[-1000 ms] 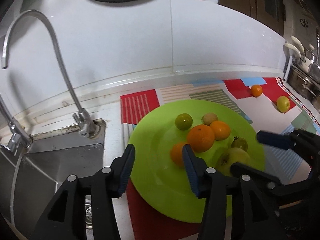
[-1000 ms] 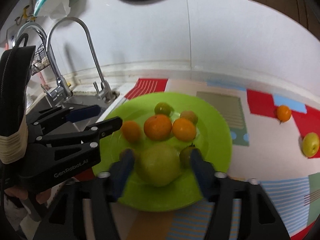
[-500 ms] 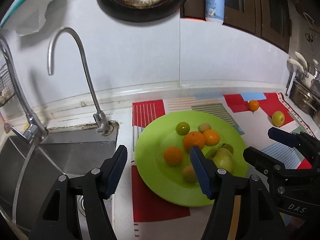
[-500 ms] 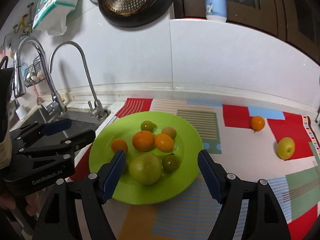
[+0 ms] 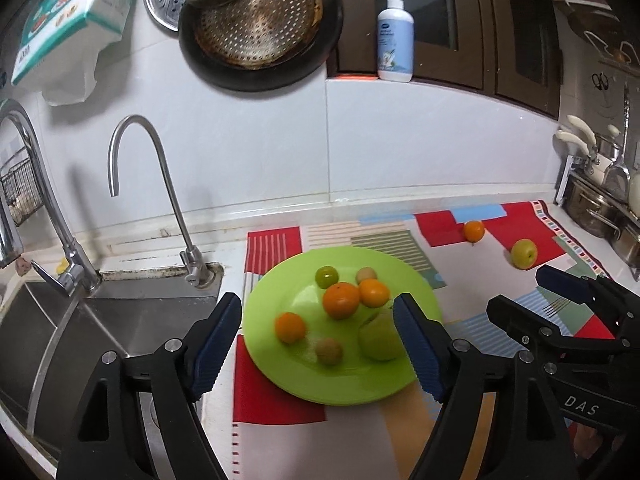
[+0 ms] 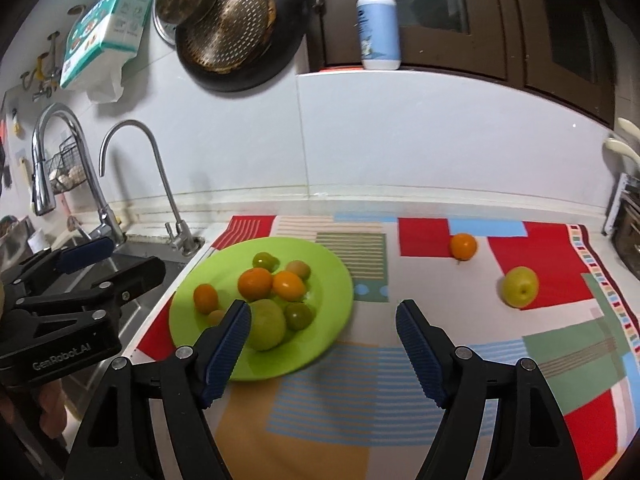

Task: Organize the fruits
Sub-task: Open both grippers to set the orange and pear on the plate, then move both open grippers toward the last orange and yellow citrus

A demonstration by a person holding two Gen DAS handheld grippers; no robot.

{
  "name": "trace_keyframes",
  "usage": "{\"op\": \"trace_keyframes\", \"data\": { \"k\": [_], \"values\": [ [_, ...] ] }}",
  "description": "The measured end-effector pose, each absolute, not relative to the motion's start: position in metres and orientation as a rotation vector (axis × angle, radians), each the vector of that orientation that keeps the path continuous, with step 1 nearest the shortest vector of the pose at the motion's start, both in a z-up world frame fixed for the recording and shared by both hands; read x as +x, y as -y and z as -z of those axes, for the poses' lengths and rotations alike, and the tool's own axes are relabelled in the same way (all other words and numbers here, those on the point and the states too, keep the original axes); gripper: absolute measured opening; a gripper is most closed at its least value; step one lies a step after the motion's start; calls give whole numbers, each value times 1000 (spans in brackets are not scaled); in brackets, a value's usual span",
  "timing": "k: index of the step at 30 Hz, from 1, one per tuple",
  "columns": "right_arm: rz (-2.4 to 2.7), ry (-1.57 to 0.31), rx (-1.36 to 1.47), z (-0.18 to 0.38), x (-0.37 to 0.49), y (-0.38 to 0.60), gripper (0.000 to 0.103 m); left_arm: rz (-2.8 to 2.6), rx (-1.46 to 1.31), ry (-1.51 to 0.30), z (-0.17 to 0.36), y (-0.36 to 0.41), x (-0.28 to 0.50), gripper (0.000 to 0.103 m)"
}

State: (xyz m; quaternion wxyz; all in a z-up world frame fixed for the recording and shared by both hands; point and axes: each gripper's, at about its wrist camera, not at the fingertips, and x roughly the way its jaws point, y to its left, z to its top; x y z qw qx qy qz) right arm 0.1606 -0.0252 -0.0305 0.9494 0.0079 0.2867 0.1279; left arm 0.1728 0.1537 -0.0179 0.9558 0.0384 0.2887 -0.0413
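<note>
Both jaw pairs apart, empty: left gripper (image 5: 318, 336), right gripper (image 6: 323, 336). Green plate (image 6: 328, 312) beyond and left of the right jaws holds seven fruits (large green apple (image 6: 267, 324) nearest). Farther right on mat (image 6: 440, 320): yellow-green apple (image 6: 519, 287), small orange (image 6: 463, 246).

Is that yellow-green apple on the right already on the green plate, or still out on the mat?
Still out. The apple lies on the patterned mat, well apart from the plate, near a loose orange.
</note>
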Motion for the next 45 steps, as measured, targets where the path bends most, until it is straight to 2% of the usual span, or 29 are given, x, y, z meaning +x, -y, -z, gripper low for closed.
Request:
{"op": "trace_keyframes", "data": {
  "k": [25, 45],
  "values": [
    [-192, -498, 0, 2, 135, 118, 75, 120, 63, -532, -3, -60, 153, 81],
    [-129, -513, 8, 11, 163, 185, 75, 149, 91, -538, 6, 8, 192, 82]
  ]
}}
